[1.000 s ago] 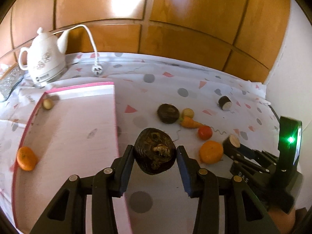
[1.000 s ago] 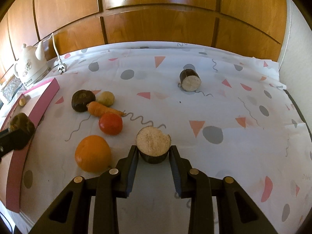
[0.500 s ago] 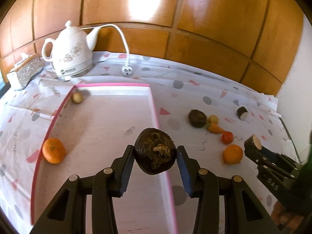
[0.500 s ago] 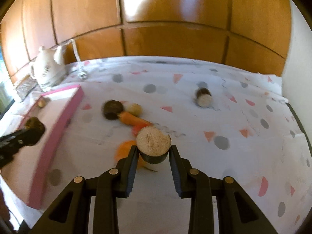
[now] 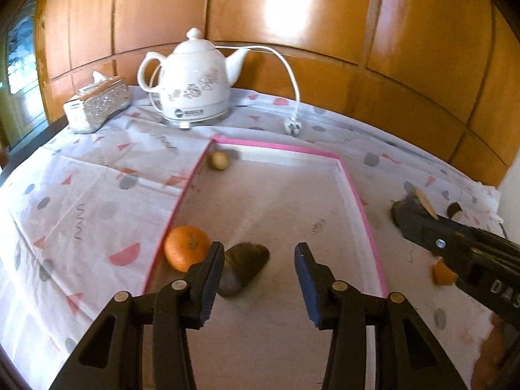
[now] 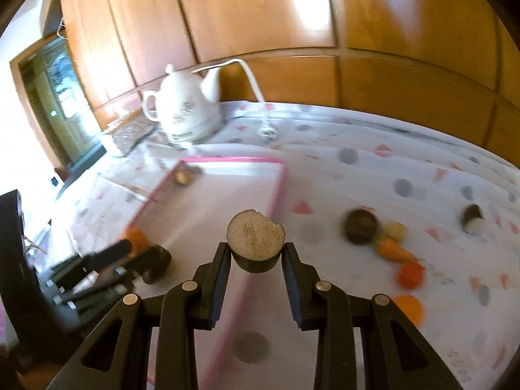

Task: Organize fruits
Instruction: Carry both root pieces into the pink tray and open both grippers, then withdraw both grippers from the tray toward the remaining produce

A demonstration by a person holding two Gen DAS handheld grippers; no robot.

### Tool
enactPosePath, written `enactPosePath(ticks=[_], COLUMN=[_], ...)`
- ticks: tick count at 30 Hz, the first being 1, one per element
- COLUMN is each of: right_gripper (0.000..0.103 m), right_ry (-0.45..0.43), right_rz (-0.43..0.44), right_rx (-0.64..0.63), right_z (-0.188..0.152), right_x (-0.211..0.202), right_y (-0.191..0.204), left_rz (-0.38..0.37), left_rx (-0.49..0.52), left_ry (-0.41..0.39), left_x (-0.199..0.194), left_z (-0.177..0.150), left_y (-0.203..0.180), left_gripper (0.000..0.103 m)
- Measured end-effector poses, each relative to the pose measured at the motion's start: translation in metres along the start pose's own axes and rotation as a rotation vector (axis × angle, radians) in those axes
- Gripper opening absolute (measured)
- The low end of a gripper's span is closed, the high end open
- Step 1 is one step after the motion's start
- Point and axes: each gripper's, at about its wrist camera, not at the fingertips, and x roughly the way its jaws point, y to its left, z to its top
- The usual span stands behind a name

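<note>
— Looking down along the left gripper [image 5: 259, 268], what do its jaws hold?
— Nothing. They are opening, and the dark round fruit [image 5: 247, 261] lies on the floor of the pink-edged tray [image 5: 360, 201], close to the left finger but free of the right one. It is blurred, so I cannot tell whether the left pad touches it.
— What else sits in that tray?
— A mandarin [image 5: 186, 247] just beside the dark fruit, against the tray's left wall, and a small yellowish fruit [image 5: 219, 161] in the far corner.
— And the right gripper [image 6: 254, 260]?
— Its jaws are narrow and clamped on a cut cylinder piece [image 6: 255, 242], dark-skinned with a pale flat face turned upward. It hangs above the tray's right edge.
— What is left on the surface?
— On the patterned cloth [image 6: 357, 169], right of the tray: a second dark fruit [image 6: 360, 230], a pale small fruit [image 6: 395, 230], a carrot [image 6: 391, 249], a tomato [image 6: 410, 274], an orange [image 6: 408, 307], and, well apart, another cut piece [image 6: 473, 219].
— Behind the tray?
— A white kettle [image 5: 191, 83] and a glittery tissue box [image 5: 97, 102].
</note>
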Motion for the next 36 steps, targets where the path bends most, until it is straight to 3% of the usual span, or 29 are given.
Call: enactPosePath(ticks=[2, 6, 12, 18, 28, 36], right_gripper=[0.034, 0.045, 0.050, 0.050, 0.050, 0.050], right_ry=[0.004, 0.006, 0.024, 0.020, 0.014, 0.034], right_rz=[0.010, 0.022, -0.016, -0.105, -0.266, -0.245], right_rx=[-0.011, -0.014, 0.017, 0.063, 0.236, 0.305], right_z=[0.005, 0.003, -0.011, -0.032, -0.073, -0.084], right_x=[0.006, 0.009, 0.005, -0.007, -0.036, -0.035], right_y=[0.013, 0.024, 0.014, -0.013, -0.093, -0.123], left_rz=[-0.002, 0.011, 0.020, 0.019, -0.055, -0.085], left_rx=[-0.019, -0.048, -0.094, -0.061, 0.001, 0.035], left_ry=[0.000, -0.006, -0.002, 0.006, 0.027, 0.031], left_x=[-0.003, -0.007, -0.007, -0.008, -0.007, -0.008], left_z=[0.000, -0.002, -0.003, -0.005, -0.010, -0.011], left_y=[0.005, 0.011, 0.019, 0.010, -0.015, -0.029], left_gripper=[0.052, 0.071, 0.074, 0.074, 0.074, 0.075])
